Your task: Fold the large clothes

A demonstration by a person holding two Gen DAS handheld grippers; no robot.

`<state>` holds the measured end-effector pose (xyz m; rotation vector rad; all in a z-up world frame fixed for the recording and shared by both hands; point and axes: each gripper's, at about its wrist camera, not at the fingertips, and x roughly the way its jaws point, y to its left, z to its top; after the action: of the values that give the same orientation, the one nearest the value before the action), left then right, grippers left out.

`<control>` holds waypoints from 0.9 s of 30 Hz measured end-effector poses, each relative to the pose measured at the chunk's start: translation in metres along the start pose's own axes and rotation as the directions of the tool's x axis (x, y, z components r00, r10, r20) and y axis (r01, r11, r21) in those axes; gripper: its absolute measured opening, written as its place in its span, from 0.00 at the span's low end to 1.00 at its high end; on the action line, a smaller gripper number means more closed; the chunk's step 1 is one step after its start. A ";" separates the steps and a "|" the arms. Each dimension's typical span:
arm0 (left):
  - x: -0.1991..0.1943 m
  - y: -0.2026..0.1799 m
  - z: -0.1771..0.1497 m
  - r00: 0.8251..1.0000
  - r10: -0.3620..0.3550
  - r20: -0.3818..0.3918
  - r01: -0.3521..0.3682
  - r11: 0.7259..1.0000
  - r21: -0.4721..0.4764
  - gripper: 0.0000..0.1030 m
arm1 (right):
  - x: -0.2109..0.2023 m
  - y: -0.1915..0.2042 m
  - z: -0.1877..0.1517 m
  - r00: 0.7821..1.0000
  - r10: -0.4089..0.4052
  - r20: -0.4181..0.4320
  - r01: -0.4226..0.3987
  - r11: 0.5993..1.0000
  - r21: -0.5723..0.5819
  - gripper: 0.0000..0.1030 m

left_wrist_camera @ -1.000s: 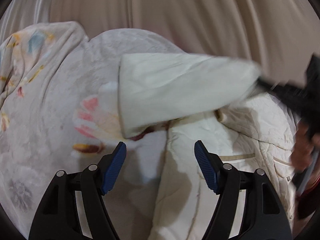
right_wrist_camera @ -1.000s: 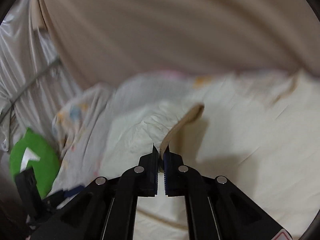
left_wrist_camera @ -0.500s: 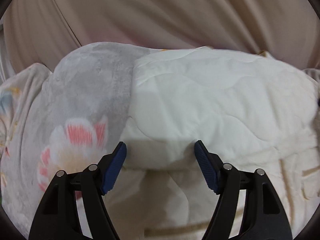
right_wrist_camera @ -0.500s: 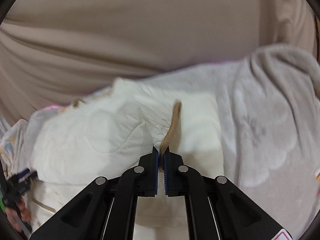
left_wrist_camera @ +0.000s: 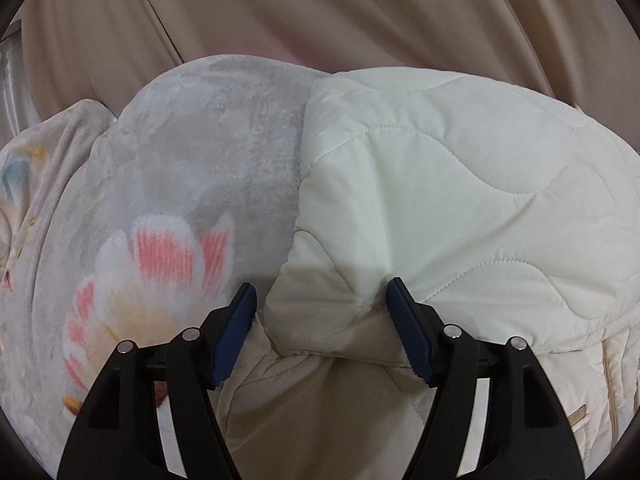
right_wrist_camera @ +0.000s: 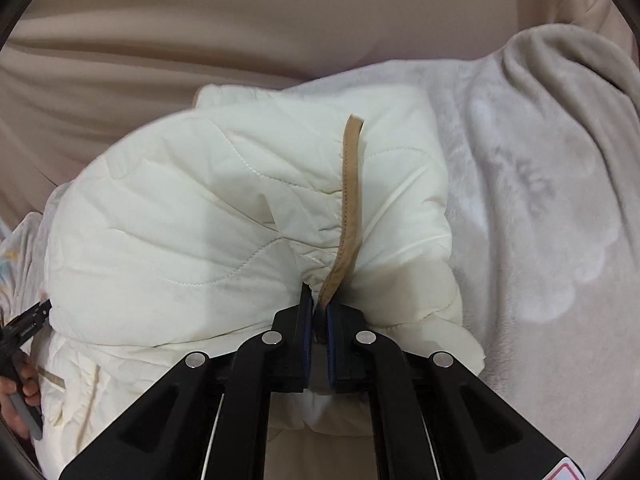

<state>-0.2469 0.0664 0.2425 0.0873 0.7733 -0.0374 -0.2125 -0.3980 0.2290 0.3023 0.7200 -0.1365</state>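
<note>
Cream quilted jacket, grey floral blanket

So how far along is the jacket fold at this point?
Done: part of the cream quilted jacket already lies doubled over its lower layer on the grey floral blanket. In hand: the right gripper is shut on the tan trim at the folded edge, not yet released; the left gripper is open, straddling the fold's corner. Left: letting go, then further folds; the jacket looks bulky, not compact.

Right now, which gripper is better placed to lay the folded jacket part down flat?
Right. The right gripper is shut on the jacket's tan trim; the left gripper is open, gripping nothing.
</note>
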 end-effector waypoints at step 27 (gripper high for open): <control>0.050 -0.022 0.072 0.999 0.028 0.044 -0.026 0.999 -0.044 0.78 | 0.034 0.006 0.038 1.000 0.009 0.027 -0.011 0.998 0.070 0.09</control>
<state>-0.1621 0.0379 0.2576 0.0559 0.7281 0.0031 -0.1622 -0.4049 0.2344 0.3703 0.6879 -0.1561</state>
